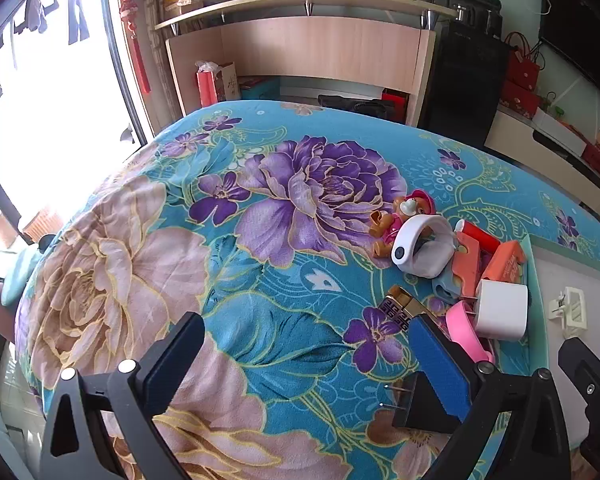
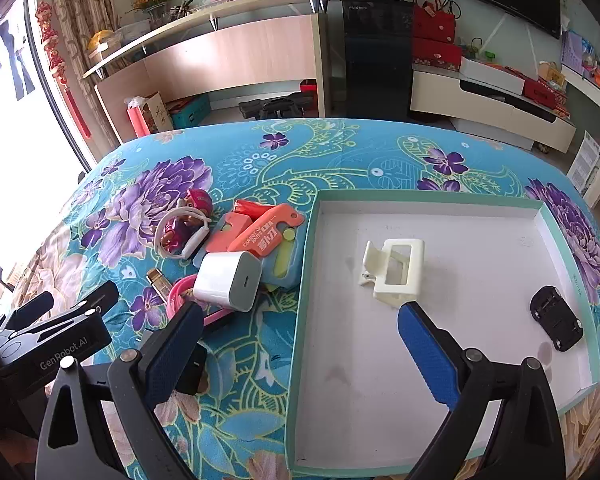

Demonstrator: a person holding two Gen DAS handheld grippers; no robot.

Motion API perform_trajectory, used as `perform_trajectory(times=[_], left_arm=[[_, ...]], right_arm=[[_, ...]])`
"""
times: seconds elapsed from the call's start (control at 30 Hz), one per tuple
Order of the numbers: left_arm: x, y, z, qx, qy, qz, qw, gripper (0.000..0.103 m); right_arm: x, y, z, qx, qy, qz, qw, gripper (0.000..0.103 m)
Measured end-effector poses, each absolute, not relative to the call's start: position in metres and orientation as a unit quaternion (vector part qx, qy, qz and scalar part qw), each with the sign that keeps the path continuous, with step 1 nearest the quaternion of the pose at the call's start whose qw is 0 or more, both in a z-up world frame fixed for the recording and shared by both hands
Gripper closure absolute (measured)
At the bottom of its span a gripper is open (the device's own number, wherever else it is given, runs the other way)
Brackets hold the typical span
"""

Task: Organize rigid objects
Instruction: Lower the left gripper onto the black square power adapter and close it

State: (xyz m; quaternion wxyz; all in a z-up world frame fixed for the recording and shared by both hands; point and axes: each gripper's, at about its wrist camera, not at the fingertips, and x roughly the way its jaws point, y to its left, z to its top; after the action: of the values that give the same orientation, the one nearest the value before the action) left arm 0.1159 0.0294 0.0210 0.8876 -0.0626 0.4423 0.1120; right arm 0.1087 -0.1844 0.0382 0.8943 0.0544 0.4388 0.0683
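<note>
A pile of small rigid things lies on the floral blanket: a white charger cube (image 2: 228, 280) (image 1: 500, 308), an orange utility knife (image 2: 264, 236), a bear figure (image 2: 192, 212) (image 1: 404, 220), a white band (image 1: 420, 248), a pink band (image 2: 180, 292), a gold lighter (image 1: 404, 304) and a black plug (image 1: 420, 408). The white tray (image 2: 440, 360) holds a cream clip (image 2: 396, 272) and a black car-shaped piece (image 2: 556, 320). My left gripper (image 1: 308, 356) is open over the blanket, its right finger next to the plug. My right gripper (image 2: 300, 340) is open and straddles the tray's left rim.
The blanket (image 1: 220, 240) covers a raised surface that drops away at the left near a bright window. Behind stand a wooden desk (image 2: 228, 60), a black cabinet (image 2: 376, 68) and a low TV bench (image 2: 492, 112). The left gripper's body (image 2: 52, 344) sits close beside the right one.
</note>
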Motion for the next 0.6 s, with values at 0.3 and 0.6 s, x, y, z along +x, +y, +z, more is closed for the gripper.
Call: perform_trajectory(times=[0.3, 0.6], left_arm=[[0.114, 0.053, 0.01, -0.112, 0.47, 0.058, 0.873, 0.0], [0.117, 0.047, -0.002, -0.109, 0.501, 0.018, 0.858, 0.0]], right_arm=[[0.11, -0.179, 0.034, 0.067, 0.445, 0.076, 0.89, 0.005], [0.116, -0.169, 0.022, 0.04, 0.464, 0.057, 0.883, 0.005]])
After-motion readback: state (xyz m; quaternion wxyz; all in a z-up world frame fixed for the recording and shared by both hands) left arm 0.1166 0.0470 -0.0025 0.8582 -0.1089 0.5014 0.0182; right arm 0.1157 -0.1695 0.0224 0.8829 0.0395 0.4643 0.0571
